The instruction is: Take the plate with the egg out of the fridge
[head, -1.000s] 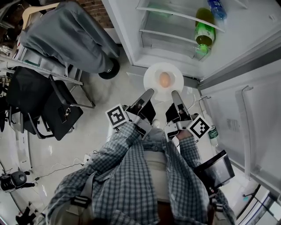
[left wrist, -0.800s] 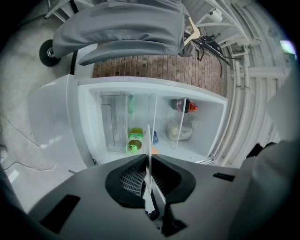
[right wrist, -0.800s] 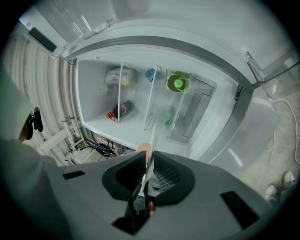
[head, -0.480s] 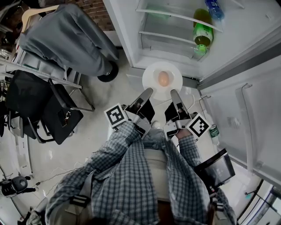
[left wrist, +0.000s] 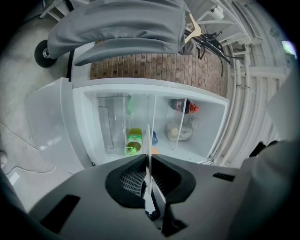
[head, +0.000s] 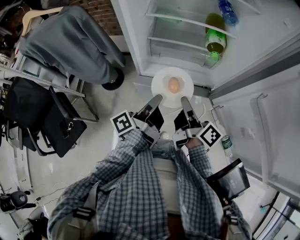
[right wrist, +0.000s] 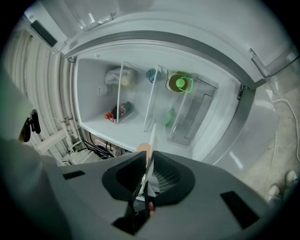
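Observation:
A white plate (head: 162, 87) with a brown egg (head: 174, 85) on it hangs in front of the open fridge (head: 197, 42), outside its shelves. My left gripper (head: 157, 98) is shut on the plate's near-left rim, and my right gripper (head: 183, 99) is shut on its near-right rim. In the left gripper view the plate (left wrist: 149, 145) shows edge-on as a thin white line between the jaws. The right gripper view also has the plate (right wrist: 151, 140) edge-on in the jaws, with the egg (right wrist: 144, 149) peeking just beside it.
Inside the fridge stand a green bottle (head: 215, 40) and a blue bottle (head: 228, 11) on clear shelves. The fridge door (head: 262, 122) hangs open at the right. A grey-covered trolley (head: 75, 40) and a black chair (head: 42, 117) stand to the left. A small bottle (head: 226, 145) lies on the floor.
The plate with the egg, held in both grippers, has drawn slightly away from the fridge shelves. The grip of both grippers is unchanged.

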Demonstrator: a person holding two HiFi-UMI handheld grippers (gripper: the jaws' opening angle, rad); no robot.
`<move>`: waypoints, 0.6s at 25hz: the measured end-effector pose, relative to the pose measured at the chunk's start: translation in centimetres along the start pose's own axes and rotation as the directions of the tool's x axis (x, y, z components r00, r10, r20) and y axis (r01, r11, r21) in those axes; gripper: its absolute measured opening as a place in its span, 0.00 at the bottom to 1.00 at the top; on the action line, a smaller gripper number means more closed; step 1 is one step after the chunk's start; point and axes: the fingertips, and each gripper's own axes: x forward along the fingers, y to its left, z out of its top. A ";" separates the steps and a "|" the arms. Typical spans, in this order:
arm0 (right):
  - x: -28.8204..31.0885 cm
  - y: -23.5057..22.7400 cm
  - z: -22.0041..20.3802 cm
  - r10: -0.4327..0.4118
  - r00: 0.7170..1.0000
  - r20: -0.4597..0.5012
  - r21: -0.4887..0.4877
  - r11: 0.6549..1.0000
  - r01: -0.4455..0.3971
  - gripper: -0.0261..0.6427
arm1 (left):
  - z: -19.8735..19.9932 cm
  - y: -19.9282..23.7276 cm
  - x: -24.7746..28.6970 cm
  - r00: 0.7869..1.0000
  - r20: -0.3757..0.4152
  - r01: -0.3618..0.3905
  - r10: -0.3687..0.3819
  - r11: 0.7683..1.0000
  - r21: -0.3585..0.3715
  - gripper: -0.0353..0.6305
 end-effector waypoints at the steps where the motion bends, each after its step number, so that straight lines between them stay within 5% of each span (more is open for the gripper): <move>1: 0.0 -0.1 0.1 -0.003 1.000 0.002 -0.001 1.000 0.003 0.12 | 0.0 0.1 0.1 1.000 -0.003 -0.001 0.001 1.000 0.001 0.11; 15: -0.1 0.0 0.0 -0.011 1.000 0.009 0.003 1.000 0.011 0.12 | 0.0 0.0 0.1 1.000 -0.016 -0.009 0.009 1.000 -0.012 0.11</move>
